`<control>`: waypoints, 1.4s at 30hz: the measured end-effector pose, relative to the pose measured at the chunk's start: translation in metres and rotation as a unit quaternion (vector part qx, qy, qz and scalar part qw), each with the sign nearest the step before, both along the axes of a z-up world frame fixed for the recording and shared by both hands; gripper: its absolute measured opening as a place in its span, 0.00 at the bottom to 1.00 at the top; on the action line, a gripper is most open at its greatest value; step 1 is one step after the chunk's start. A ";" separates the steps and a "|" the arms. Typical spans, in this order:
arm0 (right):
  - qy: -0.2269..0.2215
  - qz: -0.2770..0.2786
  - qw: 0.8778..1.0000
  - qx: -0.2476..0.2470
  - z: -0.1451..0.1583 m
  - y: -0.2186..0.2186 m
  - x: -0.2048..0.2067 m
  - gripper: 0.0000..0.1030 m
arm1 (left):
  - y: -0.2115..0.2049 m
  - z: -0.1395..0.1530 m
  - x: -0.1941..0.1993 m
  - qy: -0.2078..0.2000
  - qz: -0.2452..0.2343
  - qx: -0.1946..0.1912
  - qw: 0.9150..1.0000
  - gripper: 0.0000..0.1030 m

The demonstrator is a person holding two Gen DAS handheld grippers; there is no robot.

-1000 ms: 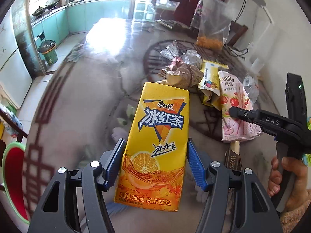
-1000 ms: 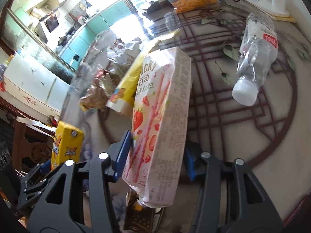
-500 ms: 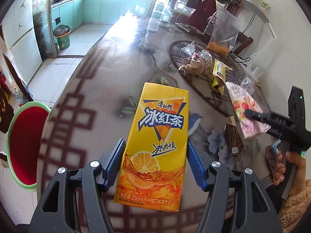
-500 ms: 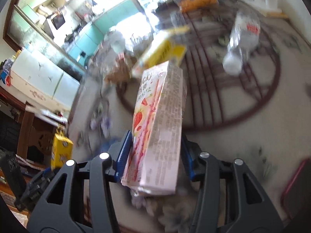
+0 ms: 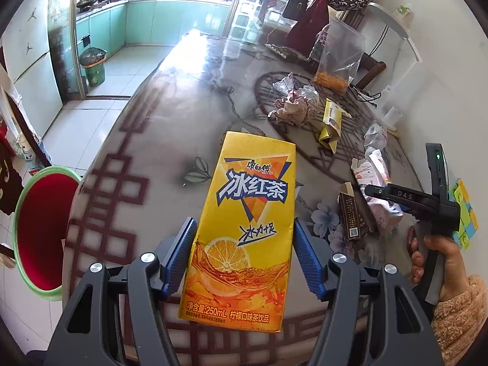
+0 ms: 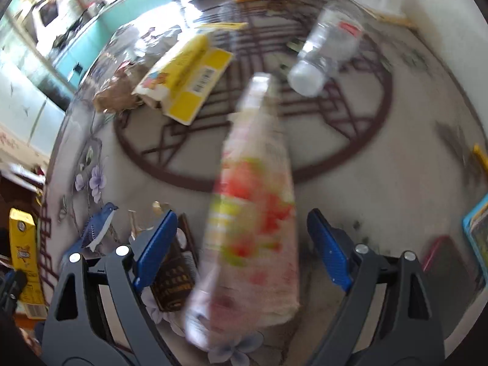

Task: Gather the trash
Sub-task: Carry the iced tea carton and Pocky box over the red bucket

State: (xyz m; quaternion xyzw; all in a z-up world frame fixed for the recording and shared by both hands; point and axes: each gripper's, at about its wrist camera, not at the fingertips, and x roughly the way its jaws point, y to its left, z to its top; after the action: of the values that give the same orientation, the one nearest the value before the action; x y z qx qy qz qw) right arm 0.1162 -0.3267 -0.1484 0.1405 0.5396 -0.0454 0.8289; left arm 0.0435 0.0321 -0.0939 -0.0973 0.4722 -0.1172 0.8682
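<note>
The left gripper (image 5: pixel 242 259) clamps the light, stiff tea carton (image 5: pixel 244 231) by its sides. The right gripper (image 6: pixel 241 244) has just been opening its jaws, with the flimsy snack box (image 6: pixel 253 213) loose between them.

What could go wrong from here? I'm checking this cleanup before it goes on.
The right gripper has just been opening; its pads stand clear of the pink box, which is blurred between them, so it may land back on the table instead of being collected. The left gripper pinches the tea carton low on its sides, so it could tilt or slip before reaching the red bin.
</note>
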 end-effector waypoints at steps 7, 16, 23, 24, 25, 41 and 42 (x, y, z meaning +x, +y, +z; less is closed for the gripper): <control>-0.001 0.012 1.000 0.023 -0.005 0.000 0.000 0.57 | -0.003 -0.003 -0.001 0.006 0.002 -0.002 1.000 0.59; -0.071 0.054 0.995 0.049 0.045 0.022 -0.030 0.23 | 0.011 0.002 -0.002 -0.004 0.017 -0.006 1.000 0.59; -0.089 0.066 0.993 0.050 0.060 0.036 -0.034 0.23 | 0.030 0.005 -0.010 -0.011 0.033 -0.009 0.999 0.58; -0.097 0.070 0.991 0.053 0.066 0.035 -0.042 0.23 | 0.034 0.005 -0.011 -0.013 0.036 -0.008 0.999 0.57; -0.106 0.078 0.990 0.054 0.074 0.040 -0.043 0.23 | 0.038 0.006 -0.011 -0.014 0.040 -0.008 0.999 0.57; -0.127 0.211 0.967 0.068 0.109 0.173 -0.039 0.23 | 0.124 0.014 -0.025 -0.041 0.116 -0.020 0.992 0.56; -0.125 0.218 0.965 0.069 0.109 0.181 -0.039 0.23 | 0.130 0.015 -0.026 -0.041 0.122 -0.019 0.992 0.56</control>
State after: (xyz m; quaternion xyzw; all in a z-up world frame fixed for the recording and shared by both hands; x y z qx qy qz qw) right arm 0.0775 -0.1454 -0.0395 0.0809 0.4507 0.1921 0.8680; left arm 0.0176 0.1616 -0.0791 -0.1655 0.4182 -0.0237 0.8928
